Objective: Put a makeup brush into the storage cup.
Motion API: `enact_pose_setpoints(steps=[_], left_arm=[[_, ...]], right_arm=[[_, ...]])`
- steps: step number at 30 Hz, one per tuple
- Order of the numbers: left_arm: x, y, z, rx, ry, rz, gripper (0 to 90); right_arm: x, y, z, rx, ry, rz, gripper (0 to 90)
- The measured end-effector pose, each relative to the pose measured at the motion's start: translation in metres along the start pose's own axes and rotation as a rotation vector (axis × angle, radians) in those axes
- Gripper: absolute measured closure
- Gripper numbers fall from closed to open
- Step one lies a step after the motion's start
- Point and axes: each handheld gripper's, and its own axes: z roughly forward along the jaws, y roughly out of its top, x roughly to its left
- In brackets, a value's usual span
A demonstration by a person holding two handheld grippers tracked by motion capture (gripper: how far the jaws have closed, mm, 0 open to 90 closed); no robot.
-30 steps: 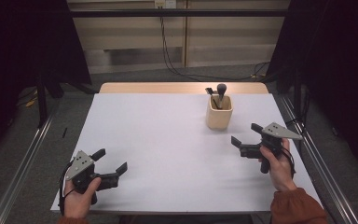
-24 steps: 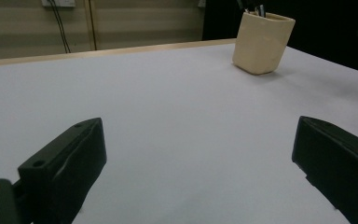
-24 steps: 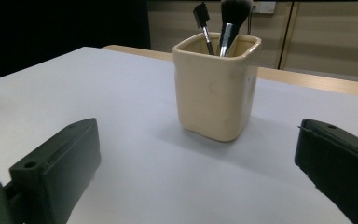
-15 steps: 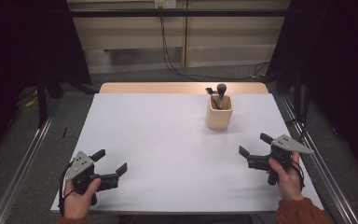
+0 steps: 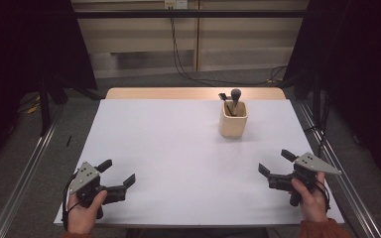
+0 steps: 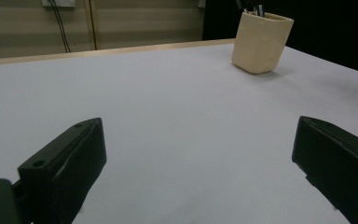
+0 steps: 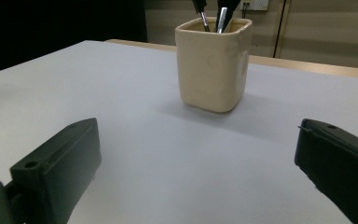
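The cream cup stands near the tabletop's far right edge — nearer the right tool; both tools gape wide, empty.

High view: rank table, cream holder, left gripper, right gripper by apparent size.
1. table
2-3. left gripper and right gripper: look alike, no ranking
4. cream holder: somewhat smaller, though farther from camera
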Motion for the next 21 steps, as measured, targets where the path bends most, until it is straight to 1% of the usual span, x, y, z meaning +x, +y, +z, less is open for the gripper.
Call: enact_pose_setpoints(steps=[2,3,5,8,10,11,15,19,20,21], left_arm=[[0.0,0.0,-0.001,-0.003,0.004,-0.003,2.8],[0.0,-0.001,-0.002,-0.004,0.005,-0.005,2.8],[0.0,-0.001,-0.002,-0.005,0.008,-0.009,2.8],[0.0,0.0,0.0,0.004,0.001,0.002,2.8],[-0.001,0.0,0.001,0.004,-0.004,0.002,2.8],[-0.001,0.0,0.001,0.005,-0.004,0.004,2.8],[-0.001,0.0,0.002,0.006,-0.01,0.005,2.8],[-0.002,0.0,0.002,0.006,-0.011,0.011,2.8],[-0.002,0.0,0.003,0.006,-0.009,0.008,2.8],[-0.002,0.0,0.003,0.012,-0.01,0.014,2.8]], right_arm=[[0.0,-0.003,-0.003,0.007,0.004,-0.006,0.0],[0.001,-0.005,-0.005,0.013,0.004,-0.002,0.0],[0.001,-0.007,-0.008,0.013,0.005,-0.007,0.0],[0.001,-0.009,-0.013,0.01,0.005,-0.013,0.1],[0.001,-0.011,-0.015,0.011,0.002,0.001,0.2],[0.001,-0.011,-0.016,0.012,0.003,-0.002,0.1],[0.001,-0.012,-0.016,0.012,-0.005,-0.01,0.4],[0.0,-0.012,-0.015,0.015,-0.006,-0.001,0.5],[0.0,-0.012,-0.015,0.015,-0.003,0.0,0.5],[0.0,-0.013,-0.015,0.019,-0.003,-0.006,0.5]])
